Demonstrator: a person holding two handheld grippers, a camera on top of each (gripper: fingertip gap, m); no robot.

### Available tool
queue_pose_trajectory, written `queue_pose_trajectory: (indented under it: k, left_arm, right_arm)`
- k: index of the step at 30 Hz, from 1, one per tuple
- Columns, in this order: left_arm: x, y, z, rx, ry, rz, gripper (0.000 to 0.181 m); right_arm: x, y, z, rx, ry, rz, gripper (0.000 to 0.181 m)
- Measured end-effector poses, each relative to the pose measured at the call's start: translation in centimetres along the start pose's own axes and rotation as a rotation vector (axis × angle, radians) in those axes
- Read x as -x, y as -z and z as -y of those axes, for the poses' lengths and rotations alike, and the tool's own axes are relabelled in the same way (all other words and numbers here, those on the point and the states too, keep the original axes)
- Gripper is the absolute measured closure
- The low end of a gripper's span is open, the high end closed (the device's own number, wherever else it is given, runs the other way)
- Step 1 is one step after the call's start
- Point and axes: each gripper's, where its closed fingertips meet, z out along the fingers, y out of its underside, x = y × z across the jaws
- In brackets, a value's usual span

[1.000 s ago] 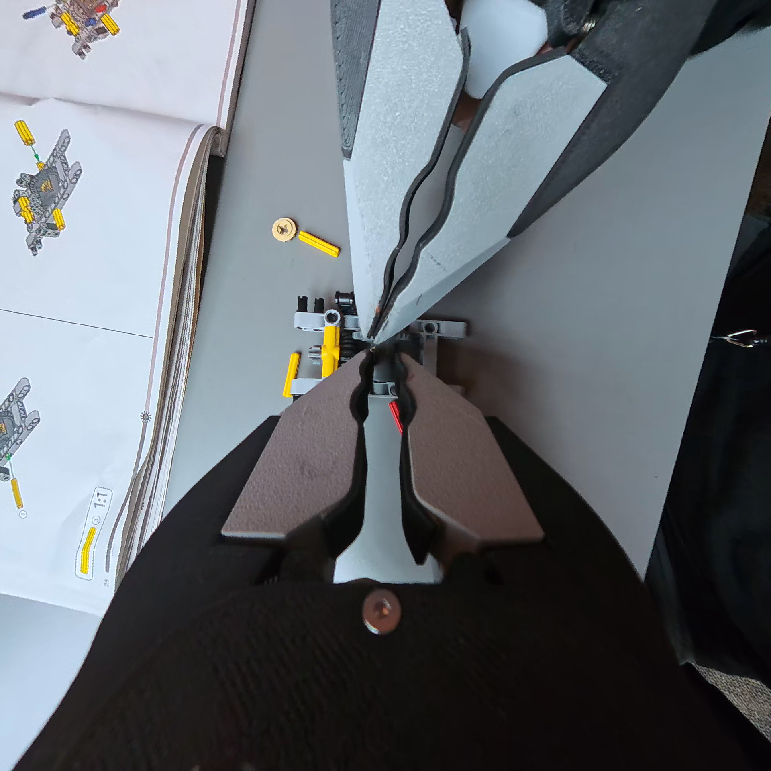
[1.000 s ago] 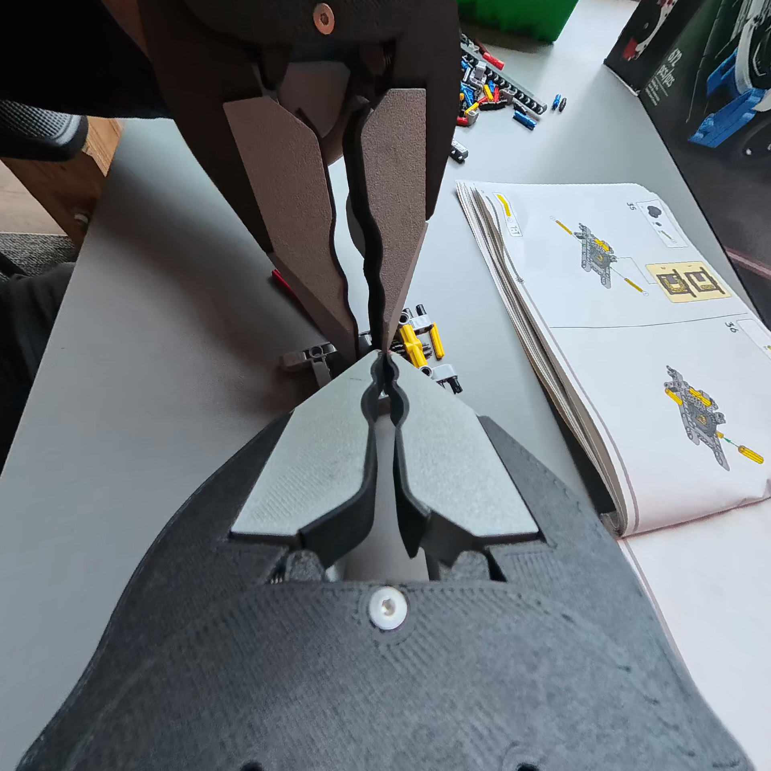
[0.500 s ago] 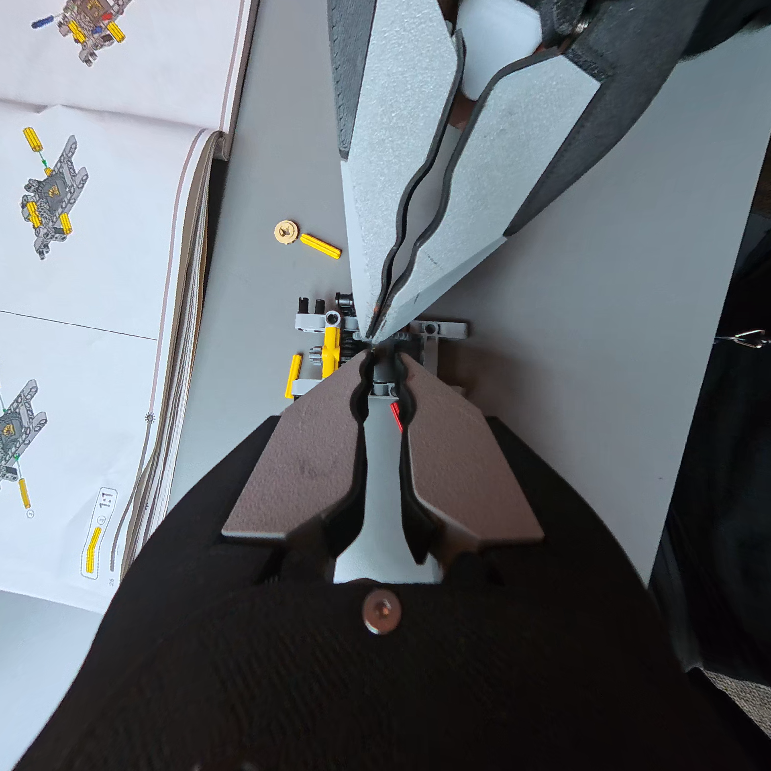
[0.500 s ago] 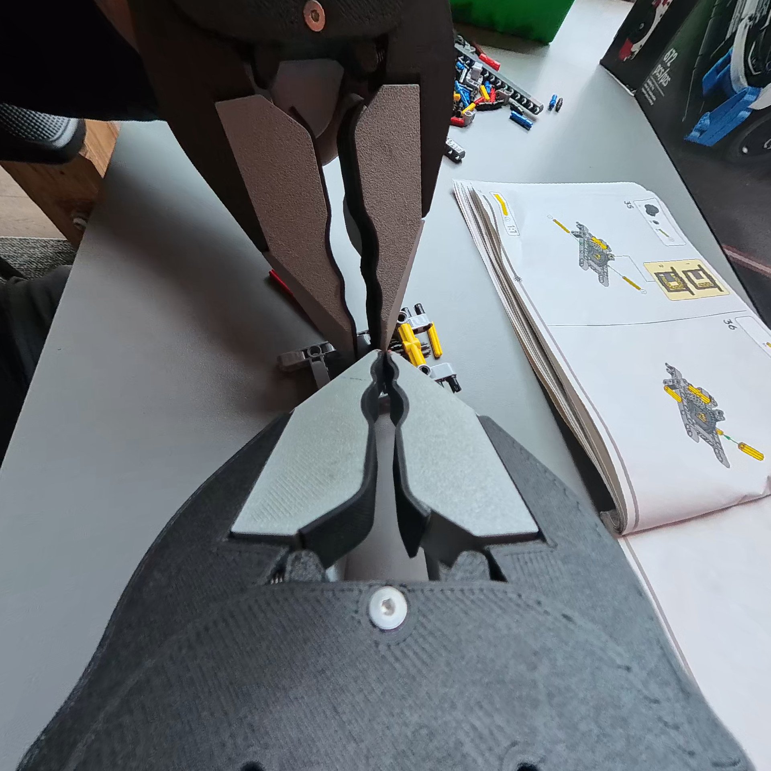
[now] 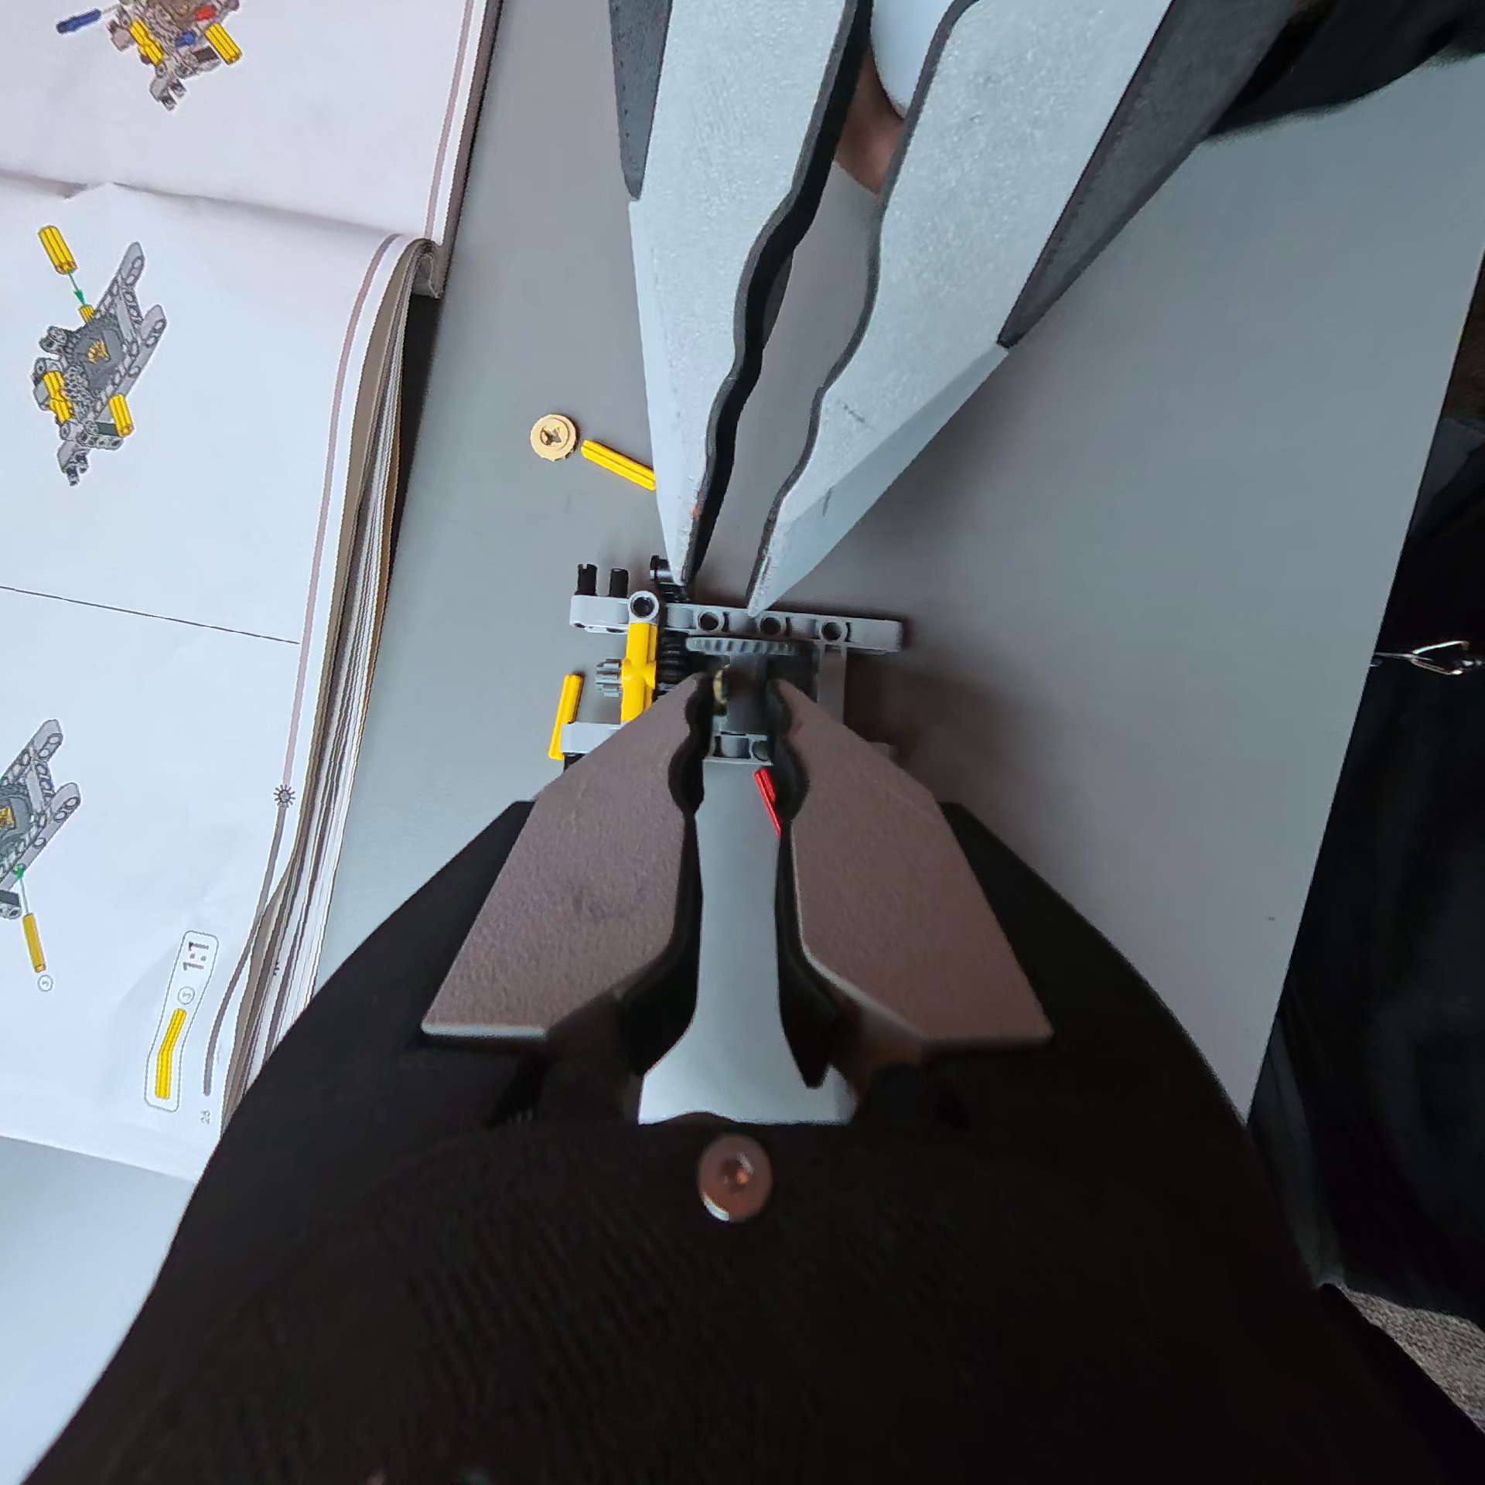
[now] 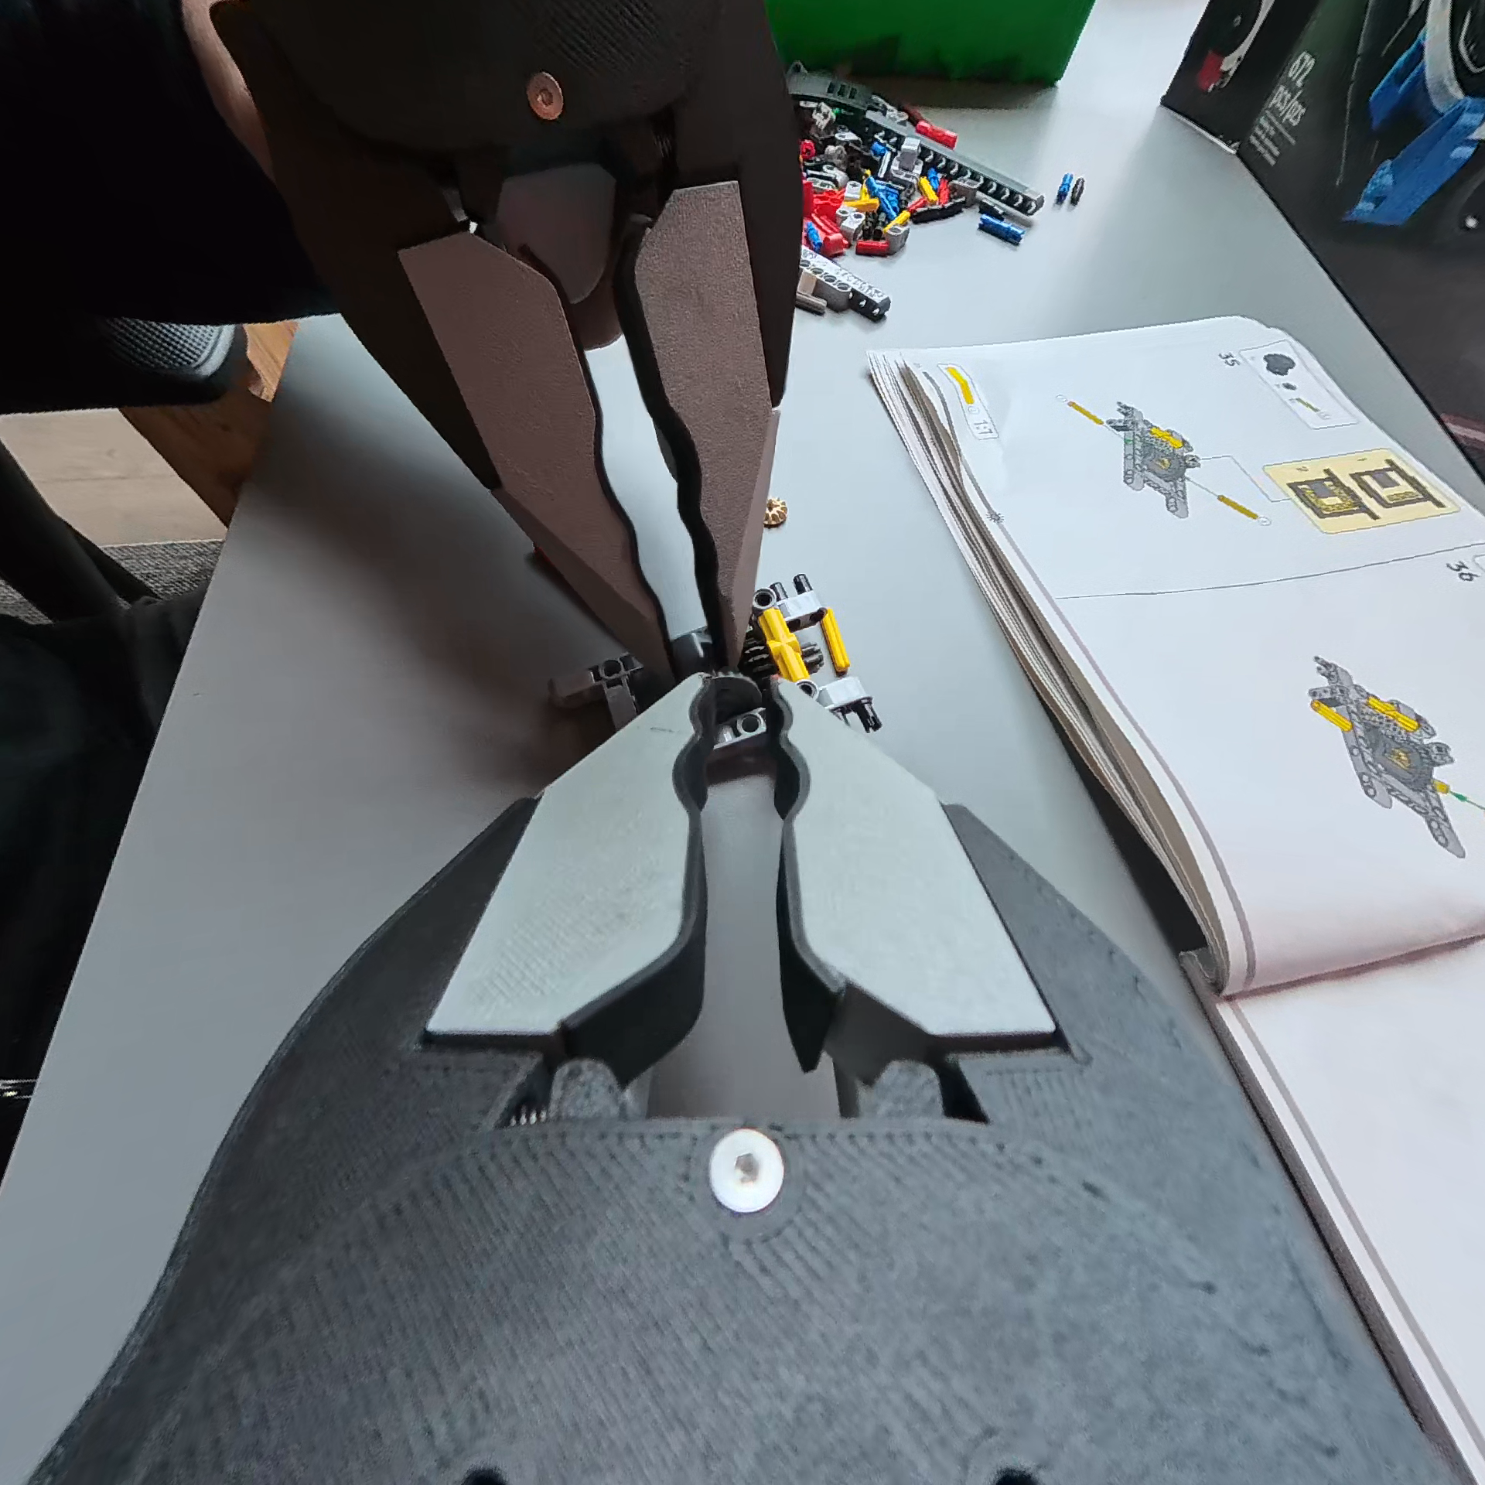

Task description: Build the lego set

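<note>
Grey table [image 5: 1125,643] underfoot, open instruction booklet [image 5: 201,562] along one side. Near the middle, a grey-and-yellow lego assembly [image 5: 723,643] lying flat. Left gripper [image 5: 739,707], brown-fingered, narrowed around the assembly's near end. Right gripper [image 6: 735,699], pale grey, slightly parted, tips touching the far beam from the opposite side. Beside the assembly, a tan gear [image 5: 554,438] and loose yellow axle [image 5: 617,464]. Farther off, a heap of loose pieces [image 6: 884,201].
</note>
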Motion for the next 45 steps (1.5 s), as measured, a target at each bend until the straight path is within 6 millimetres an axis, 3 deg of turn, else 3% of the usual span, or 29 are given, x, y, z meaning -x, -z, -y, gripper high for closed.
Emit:
queue_pose_trajectory:
  k: [40,45]
  left_arm:
    - [0.0,0.1,0.1,-0.012,0.001,0.004,0.173]
    - [-0.1,0.5,0.2,-0.016,0.000,0.006,0.171]
  right_arm:
    - [-0.2,0.4,-1.4,0.065,-0.024,0.014,0.175]
    - [-0.9,1.1,-1.4,0.041,-0.020,-0.016,0.175]
